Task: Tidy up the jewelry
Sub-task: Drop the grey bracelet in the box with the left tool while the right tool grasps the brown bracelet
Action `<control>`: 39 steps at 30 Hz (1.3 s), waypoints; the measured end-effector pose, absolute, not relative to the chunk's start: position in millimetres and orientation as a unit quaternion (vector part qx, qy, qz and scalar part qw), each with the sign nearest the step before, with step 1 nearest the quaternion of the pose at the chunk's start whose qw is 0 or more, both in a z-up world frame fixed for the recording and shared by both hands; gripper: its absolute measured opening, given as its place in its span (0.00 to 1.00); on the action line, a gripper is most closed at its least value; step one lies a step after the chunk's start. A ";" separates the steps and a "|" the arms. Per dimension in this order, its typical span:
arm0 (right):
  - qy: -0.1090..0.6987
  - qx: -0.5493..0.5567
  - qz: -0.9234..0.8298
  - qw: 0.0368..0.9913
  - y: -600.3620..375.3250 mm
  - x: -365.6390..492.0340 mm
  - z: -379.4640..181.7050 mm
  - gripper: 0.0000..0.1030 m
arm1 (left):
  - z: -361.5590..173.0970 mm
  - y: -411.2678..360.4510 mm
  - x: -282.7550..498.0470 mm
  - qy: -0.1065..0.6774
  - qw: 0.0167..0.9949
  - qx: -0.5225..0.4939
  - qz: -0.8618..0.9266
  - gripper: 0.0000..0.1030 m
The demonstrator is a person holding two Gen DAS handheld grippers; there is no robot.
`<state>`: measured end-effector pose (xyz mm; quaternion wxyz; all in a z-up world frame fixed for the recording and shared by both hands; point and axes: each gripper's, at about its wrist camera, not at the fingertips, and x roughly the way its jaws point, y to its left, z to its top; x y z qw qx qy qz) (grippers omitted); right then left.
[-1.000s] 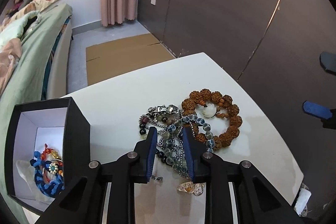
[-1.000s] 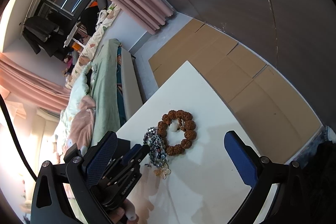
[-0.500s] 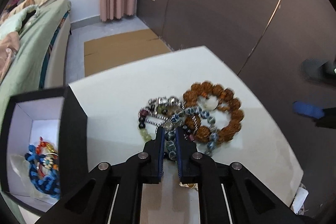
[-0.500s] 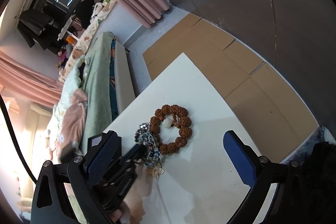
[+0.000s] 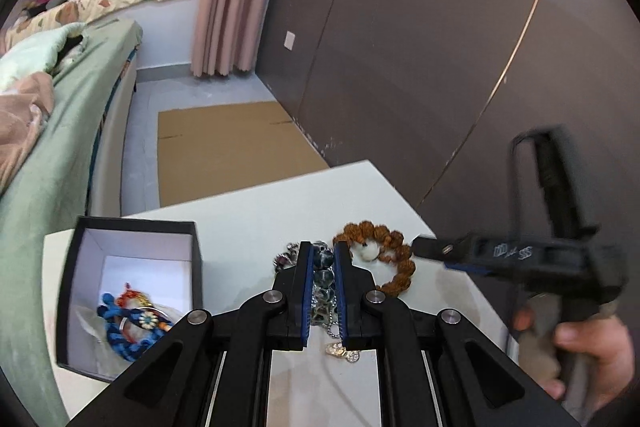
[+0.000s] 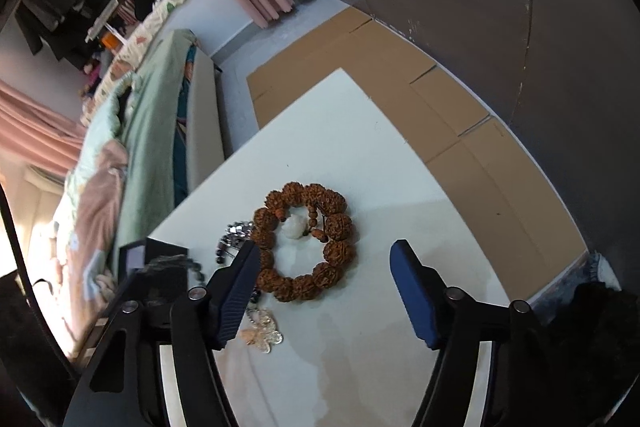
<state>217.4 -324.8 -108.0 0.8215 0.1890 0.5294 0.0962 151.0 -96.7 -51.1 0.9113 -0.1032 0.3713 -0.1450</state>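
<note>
Your left gripper [image 5: 323,291] has clamped onto the blue bead strand [image 5: 322,269] and begun lifting it off the counter [image 6: 360,155] — box [image 5: 192,267] next. Your right gripper [image 6: 324,293] has been narrowing, nothing held, straddling the brown seed bracelet [image 6: 306,241] — still flat.

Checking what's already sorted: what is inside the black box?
Inside the black box, a blue braided cord bracelet with a flower bead lies on white lining. The near wall hides the rest of the floor.
</note>
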 end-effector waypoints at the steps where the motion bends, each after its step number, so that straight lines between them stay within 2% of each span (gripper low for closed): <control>1: 0.531 0.183 0.093 0.822 -322.3 218.7 -110.1 0.64 | -49.2 -94.1 150.0 0.369 0.912 -0.105 -0.144 0.10; 10: 0.543 0.131 0.062 0.827 -303.8 226.9 -123.8 0.51 | -30.9 -62.2 138.3 0.346 0.920 -0.131 -0.130 0.10; 13: 0.539 0.095 0.049 0.835 -296.6 227.2 -122.3 0.34 | -23.7 -50.9 133.7 0.338 0.923 -0.135 -0.125 0.10; 14: 0.543 0.096 0.051 0.833 -296.1 227.3 -123.5 0.20 | -21.0 -45.9 131.7 0.334 0.925 -0.137 -0.122 0.10; 21: 0.490 0.180 0.096 0.848 -312.9 215.6 -91.9 0.20 | -14.2 -15.5 125.2 0.319 0.929 -0.157 -0.105 0.10; 28: 0.444 0.205 0.155 0.858 -298.4 199.0 -63.0 0.20 | -14.6 0.7 126.3 0.319 0.928 -0.174 -0.084 0.10; 36: 0.403 0.235 0.202 0.861 -276.9 189.5 -38.8 0.20 | -38.0 12.1 140.5 0.379 0.903 -0.197 -0.053 0.12; 38: 0.389 0.240 0.224 0.861 -269.8 184.3 -31.7 0.20 | -40.4 15.3 139.6 0.381 0.902 -0.196 -0.044 0.20; 39: 0.382 0.243 0.237 0.860 -266.3 182.0 -28.4 0.20 | -40.2 16.6 138.7 0.379 0.904 -0.195 -0.043 0.45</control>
